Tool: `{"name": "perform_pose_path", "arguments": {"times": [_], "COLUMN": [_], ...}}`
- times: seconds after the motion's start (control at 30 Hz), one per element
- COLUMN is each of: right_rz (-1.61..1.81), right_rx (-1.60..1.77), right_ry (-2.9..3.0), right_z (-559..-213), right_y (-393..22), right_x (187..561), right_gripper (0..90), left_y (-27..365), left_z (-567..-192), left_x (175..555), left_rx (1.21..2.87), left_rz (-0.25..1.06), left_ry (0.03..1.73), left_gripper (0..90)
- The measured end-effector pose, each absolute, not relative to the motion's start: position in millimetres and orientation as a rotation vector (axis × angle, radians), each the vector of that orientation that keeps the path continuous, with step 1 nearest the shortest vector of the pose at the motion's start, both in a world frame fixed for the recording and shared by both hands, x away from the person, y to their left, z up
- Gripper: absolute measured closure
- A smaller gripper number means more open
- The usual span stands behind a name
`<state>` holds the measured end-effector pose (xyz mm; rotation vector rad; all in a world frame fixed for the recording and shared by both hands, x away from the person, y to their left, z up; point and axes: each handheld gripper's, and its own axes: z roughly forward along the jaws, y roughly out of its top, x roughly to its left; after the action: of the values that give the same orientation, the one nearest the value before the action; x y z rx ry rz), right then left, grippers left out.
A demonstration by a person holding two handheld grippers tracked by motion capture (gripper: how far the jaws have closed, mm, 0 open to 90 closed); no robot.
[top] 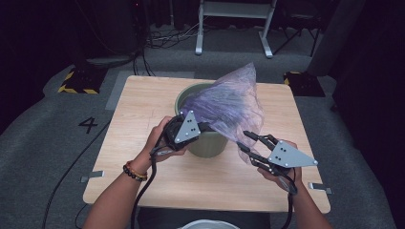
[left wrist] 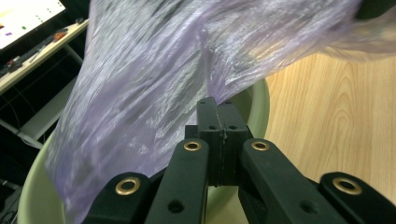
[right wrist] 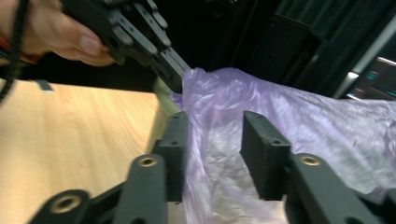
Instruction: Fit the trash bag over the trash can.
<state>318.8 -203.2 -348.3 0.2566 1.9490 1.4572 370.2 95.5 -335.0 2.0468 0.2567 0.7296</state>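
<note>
A crumpled translucent purple plastic bag (top: 229, 107) rises out of a pale green round bin (top: 205, 143) in the middle of the wooden table (top: 143, 105). My left gripper (top: 206, 127) is at the bin's near rim, shut on an edge of the bag (left wrist: 140, 93); its jaws (left wrist: 217, 105) are pressed together with film pinched at the tips. My right gripper (top: 243, 141) is at the bag's lower right edge. Its jaws (right wrist: 215, 135) stand apart with loose bag film (right wrist: 289, 116) between them and no grip. The left gripper (right wrist: 175, 77) holds the bag's corner just beyond them.
The bin's rim (left wrist: 261, 102) curves under the bag. Bare tabletop lies to the left and in front of the bin. A white rounded object (top: 207, 224) sits at the near table edge. Metal frame legs (top: 234, 28) stand on the grey carpet beyond the table.
</note>
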Motion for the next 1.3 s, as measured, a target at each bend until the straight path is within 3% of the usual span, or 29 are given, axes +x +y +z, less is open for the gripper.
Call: {"name": "perform_pose_path", "arguments": {"times": [0.23,0.43,0.7,0.9,1.0,1.07,1.2,1.3], "right_rz": [1.528,1.578,1.602,1.649,1.650,1.650,1.633,1.628], "right_rx": [0.324,0.467,0.601,0.570,0.528,0.504,0.479,0.468], "right_ry": [1.895,1.950,2.098,2.126,2.130,2.121,2.077,2.047], "right_z": [-338.7,-345.3,-370.7,-375.9,-376.2,-375.2,-370.2,-365.5], "right_y": [-220.6,-238.5,-229.8,-222.1,-216.4,-213.8,-210.0,-207.8], "right_x": [313.7,330.9,352.4,357.6,358.6,359.2,357.7,355.5], "right_gripper": [40.4,38.6,37.1,39.8,44.1,49.1,49.2,49.5], "left_y": [119.2,137.0,148.4,153.3,158.6,165.3,176.8,176.3], "left_z": [-338.7,-347.7,-355.4,-362.3,-364.2,-365.8,-366.2,-364.3], "left_x": [367.5,367.0,364.7,361.7,360.0,356.5,347.1,337.1], "left_rx": [1.994,1.956,1.933,1.921,1.916,1.896,1.890,1.882], "left_rz": [0.729,0.720,0.711,0.713,0.709,0.688,0.650,0.602], "left_ry": [0.301,0.344,0.382,0.413,0.471,0.473,0.479,0.458], "left_gripper": [90.0,90.0,88.9,70.4,44.3,35.6,22.6,19.3]}}
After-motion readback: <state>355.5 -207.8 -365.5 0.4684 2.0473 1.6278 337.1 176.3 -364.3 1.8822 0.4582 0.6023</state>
